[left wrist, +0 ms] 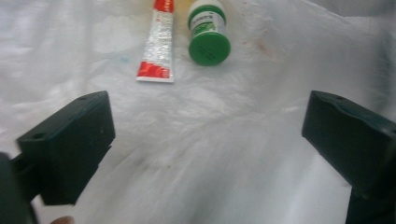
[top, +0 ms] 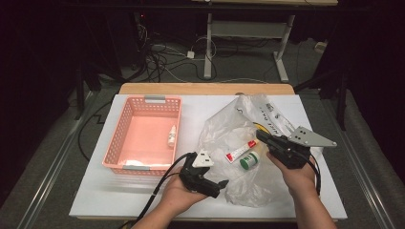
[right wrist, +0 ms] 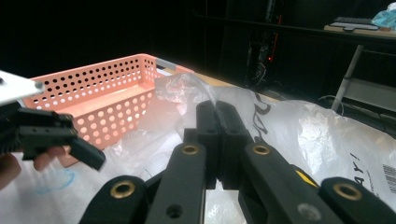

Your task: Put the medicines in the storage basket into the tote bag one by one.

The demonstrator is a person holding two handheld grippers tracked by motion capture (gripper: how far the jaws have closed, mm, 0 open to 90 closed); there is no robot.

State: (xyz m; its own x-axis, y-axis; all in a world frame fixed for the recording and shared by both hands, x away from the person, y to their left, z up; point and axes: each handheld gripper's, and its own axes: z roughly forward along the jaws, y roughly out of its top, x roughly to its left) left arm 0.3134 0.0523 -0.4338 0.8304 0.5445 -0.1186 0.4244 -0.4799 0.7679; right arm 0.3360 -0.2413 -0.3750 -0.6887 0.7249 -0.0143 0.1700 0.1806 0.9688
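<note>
- The left tongs [top: 216, 184] stand wide, nothing between the jaws; in the left gripper view they frame crinkled clear plastic [left wrist: 210, 154], and in the high view they sit at the near left edge of the plastic bag [top: 239, 143], pointing right.
- The right tongs [top: 261, 135] are pressed together; the right gripper view shows the two jaws flush against each other with bag film [right wrist: 299, 130] close around them, but whether a fold of film is pinched between them cannot be told.
- The bag lies spread on the white desk [top: 119, 195], right of centre, with its far part raised by the right tongs.
- Inside the bag, between the two tongs, lie a red-and-white tube [top: 240, 151] and a white bottle with a green cap [top: 250, 161], just beside each other; the left gripper view shows the tube [left wrist: 159, 42] and the bottle [left wrist: 208, 32] lying flat beyond the open jaws.
- A pink perforated basket [top: 122, 129] stands on the desk's left half, apart from the bag, with a small white bottle [top: 172, 137] lying inside near its right wall.
</note>
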